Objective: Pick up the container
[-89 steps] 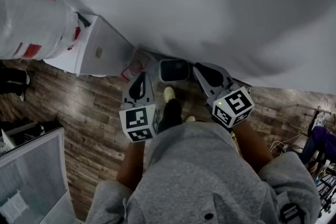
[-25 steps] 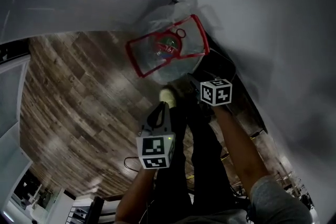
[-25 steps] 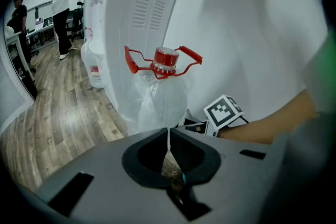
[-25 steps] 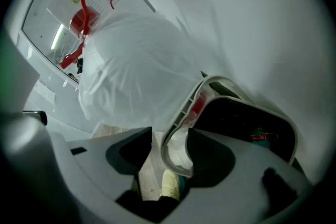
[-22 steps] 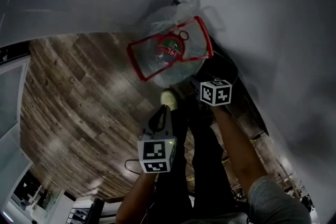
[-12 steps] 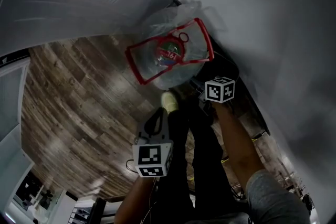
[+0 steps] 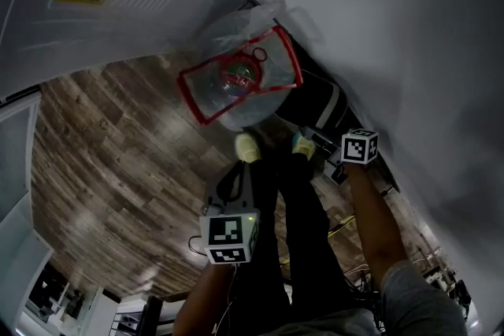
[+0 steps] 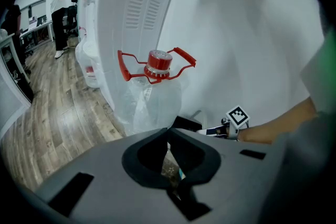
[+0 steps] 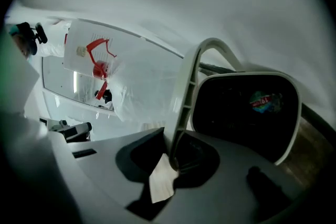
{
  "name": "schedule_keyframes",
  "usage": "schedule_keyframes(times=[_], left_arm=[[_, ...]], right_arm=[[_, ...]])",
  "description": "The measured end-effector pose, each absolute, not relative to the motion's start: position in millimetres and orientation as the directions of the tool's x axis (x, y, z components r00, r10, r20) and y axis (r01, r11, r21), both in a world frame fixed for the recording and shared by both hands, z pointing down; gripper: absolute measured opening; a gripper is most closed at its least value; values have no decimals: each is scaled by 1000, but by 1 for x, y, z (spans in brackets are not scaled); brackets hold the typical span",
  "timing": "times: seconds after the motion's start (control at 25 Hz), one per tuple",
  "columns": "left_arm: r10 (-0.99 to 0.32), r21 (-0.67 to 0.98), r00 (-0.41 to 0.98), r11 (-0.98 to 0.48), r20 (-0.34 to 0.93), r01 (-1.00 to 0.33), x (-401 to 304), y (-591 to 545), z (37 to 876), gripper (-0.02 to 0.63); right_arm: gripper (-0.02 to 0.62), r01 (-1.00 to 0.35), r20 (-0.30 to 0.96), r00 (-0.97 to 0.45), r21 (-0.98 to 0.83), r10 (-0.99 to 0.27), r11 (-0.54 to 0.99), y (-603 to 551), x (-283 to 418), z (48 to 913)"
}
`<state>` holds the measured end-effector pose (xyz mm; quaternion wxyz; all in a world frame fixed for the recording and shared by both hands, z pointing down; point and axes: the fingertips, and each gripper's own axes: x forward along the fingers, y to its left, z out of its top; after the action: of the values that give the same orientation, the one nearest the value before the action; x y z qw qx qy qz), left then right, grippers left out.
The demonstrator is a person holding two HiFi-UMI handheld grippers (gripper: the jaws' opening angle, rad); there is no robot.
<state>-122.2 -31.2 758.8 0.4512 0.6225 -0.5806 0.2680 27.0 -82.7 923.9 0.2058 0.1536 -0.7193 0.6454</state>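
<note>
Item, lower centre of the head view: my left claw (image 8: 167,134), tips together, nothing in it.
Item, upper centre: a bagged water jug (image 7: 236,83), standing on the wood floor (image 7: 110,145).
Item, right of centre, against the wall: the black container (image 9: 244,118), pale-rimmed.
Item, furthest right: my right claw (image 9: 170,157), jaws just closing, clamped on the container's pale hoop handle (image 9: 185,92).
Handling, as I judge it: stiff plastic, probably light. The thin hoop is the hold, though the body may swing beneath it.

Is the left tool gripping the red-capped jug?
No: in the left gripper view the jug stands apart, beyond the left tool, whose jaws are together and empty.
</note>
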Motion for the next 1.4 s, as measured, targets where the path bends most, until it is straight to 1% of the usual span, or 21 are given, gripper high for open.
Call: schedule_keyframes(times=[0.08,0.2,0.28,0.4,0.52,0.64,0.8,1.0,1.2,1.28,1.4], left_arm=[[-481,247,182,74,857,-966,-122,-33,758,25],[-483,240,179,66,857,-969,-124,-35,755,25],[-482,232,180,50,858,-971,-123,-37,752,25],[-483,226,179,40,857,-973,-123,-37,748,25],[-486,224,175,45,857,-974,-122,-37,745,25],[-498,223,175,39,849,-974,-117,-42,735,25],[-524,229,188,13,830,-973,-105,-50,700,25],[-575,233,210,-34,791,-972,-93,-62,638,25],[-611,213,213,-73,763,-974,-94,-70,573,25],[-625,207,214,-85,751,-975,-94,-69,547,25],[-654,213,219,-90,724,-973,-93,-77,513,25]], right_arm=[[55,-495,499,-866,-864,34,96,-81,32,923],[54,-472,478,-878,-874,32,117,-81,26,922],[54,-439,442,-897,-891,1,116,-88,24,920],[54,-350,349,-937,-935,-33,53,-98,21,907],[54,-305,305,-952,-952,-8,21,-91,24,891],[54,-280,281,-959,-960,44,32,-77,25,868],[54,-260,263,-960,-965,98,43,-55,23,815],[52,-238,241,-963,-971,120,37,-48,21,731],[52,-214,228,-959,-972,171,95,-48,13,638],[52,-196,211,-964,-975,165,101,-47,12,601],[52,-171,180,-978,-981,106,93,-59,14,548]])
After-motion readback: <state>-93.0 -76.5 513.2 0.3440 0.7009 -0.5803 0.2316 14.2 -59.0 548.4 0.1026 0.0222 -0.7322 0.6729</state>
